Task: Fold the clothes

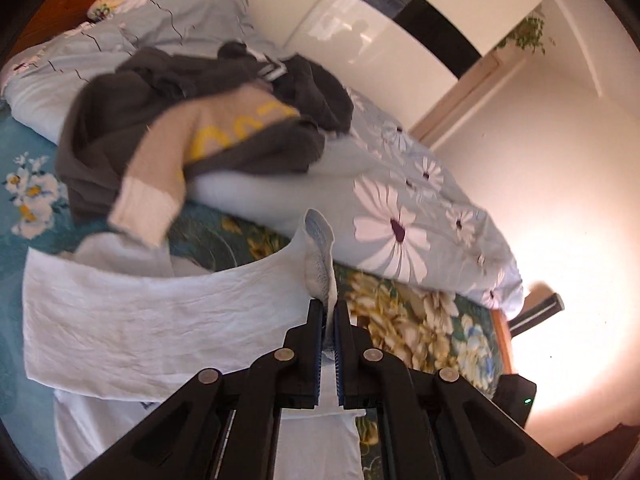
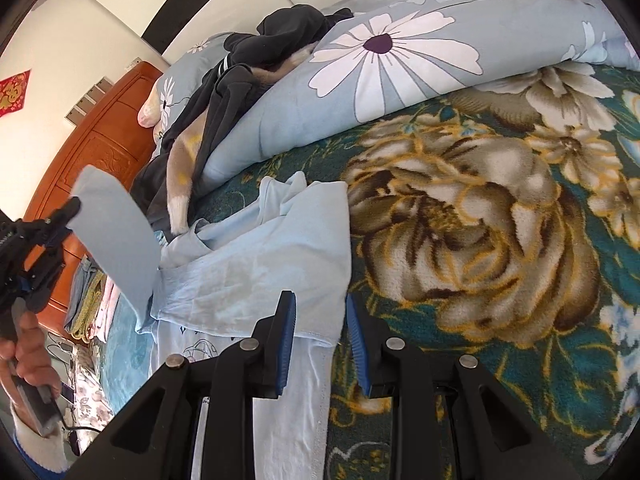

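— Where has the shirt got to?

— The pale blue T-shirt (image 2: 256, 264) lies spread on the flowered blanket (image 2: 500, 240) that covers the bed, close to the bed's near edge. Part of it is already folded over on itself, and a printed drawing shows on the lower layer.

— And the tongs in the left hand?

— The left gripper (image 1: 329, 312) is pinched tight on an edge of the T-shirt (image 1: 160, 320). A strip of the cloth runs straight between its blue pads and sticks up past the tips. From the other side you can see that gripper (image 2: 66, 216) raised toward the headboard end of the bed, with a flap of the shirt hanging from it, and the person's hand (image 2: 28, 344) gripping its handle.

— The right one?

— The right gripper (image 2: 320, 308) stands partly open, and its pads press on nothing. It hangs above the shirt's outer edge; the folded hem lies under the gap between the fingers, but I cannot tell whether they touch the cloth.

— What else is on the bed?

— A daisy-print duvet (image 1: 400, 208) is bunched along the far side. On it sits a heap of dark clothes (image 1: 132, 120) with a beige sweater (image 1: 168, 148) tangled in. The wooden headboard (image 2: 92, 152) stands at the end.
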Demonstrator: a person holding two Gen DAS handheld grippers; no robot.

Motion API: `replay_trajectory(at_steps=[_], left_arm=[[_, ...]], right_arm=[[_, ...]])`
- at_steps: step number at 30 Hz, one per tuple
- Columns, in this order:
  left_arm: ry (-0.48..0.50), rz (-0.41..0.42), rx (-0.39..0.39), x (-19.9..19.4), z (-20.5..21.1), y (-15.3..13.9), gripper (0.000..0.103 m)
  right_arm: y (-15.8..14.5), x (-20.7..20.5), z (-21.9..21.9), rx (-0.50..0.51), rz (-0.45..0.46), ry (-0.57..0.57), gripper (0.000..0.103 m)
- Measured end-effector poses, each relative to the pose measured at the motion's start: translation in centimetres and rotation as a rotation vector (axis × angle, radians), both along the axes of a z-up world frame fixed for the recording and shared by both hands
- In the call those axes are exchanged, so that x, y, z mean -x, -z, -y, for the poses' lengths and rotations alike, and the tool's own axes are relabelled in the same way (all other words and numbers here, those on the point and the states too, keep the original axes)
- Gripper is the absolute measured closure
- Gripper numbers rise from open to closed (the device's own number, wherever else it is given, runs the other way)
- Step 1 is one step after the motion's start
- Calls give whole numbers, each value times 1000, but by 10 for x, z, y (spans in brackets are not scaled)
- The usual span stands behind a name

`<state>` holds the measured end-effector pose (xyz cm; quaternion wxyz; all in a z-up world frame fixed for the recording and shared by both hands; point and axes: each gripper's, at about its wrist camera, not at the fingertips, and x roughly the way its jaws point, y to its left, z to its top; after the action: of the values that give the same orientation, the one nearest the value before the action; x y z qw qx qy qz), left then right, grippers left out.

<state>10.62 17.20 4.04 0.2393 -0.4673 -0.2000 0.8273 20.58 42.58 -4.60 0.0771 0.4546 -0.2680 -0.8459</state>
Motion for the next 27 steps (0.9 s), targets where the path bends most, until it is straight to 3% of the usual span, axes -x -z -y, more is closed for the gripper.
replay_trajectory(at_steps=[4,11,15,17,19,21,23,24,25,27], left_arm=[[49,103,41,-9,-37,43,98],[75,204,86,-12,-56,80,95],[85,326,72,-7,-57,103,85],[70,363,15,-7,-49,105,82],[67,406,-66,-8,-39,103,60],[94,404,-139,-12,-23,92,58],[123,328,-152,-22,4,76,57],[101,272,-112,-30,24,68,56],[53,207,-21,-38,47,62,54],[-39,89,220,-51,85,55,53]], right_arm=[[6,-10,-13,5,14,19,76],[18,-18,-19,29,41,27,76],[15,-15,-14,37,31,16,76],[13,-13,-11,36,26,10,76],[11,-11,-9,33,20,5,76],[9,-7,-7,32,15,-4,76],[7,0,-2,37,11,-15,76],[6,3,1,44,4,-27,76],[5,7,5,51,-5,-42,76],[4,16,14,49,-17,-78,64]])
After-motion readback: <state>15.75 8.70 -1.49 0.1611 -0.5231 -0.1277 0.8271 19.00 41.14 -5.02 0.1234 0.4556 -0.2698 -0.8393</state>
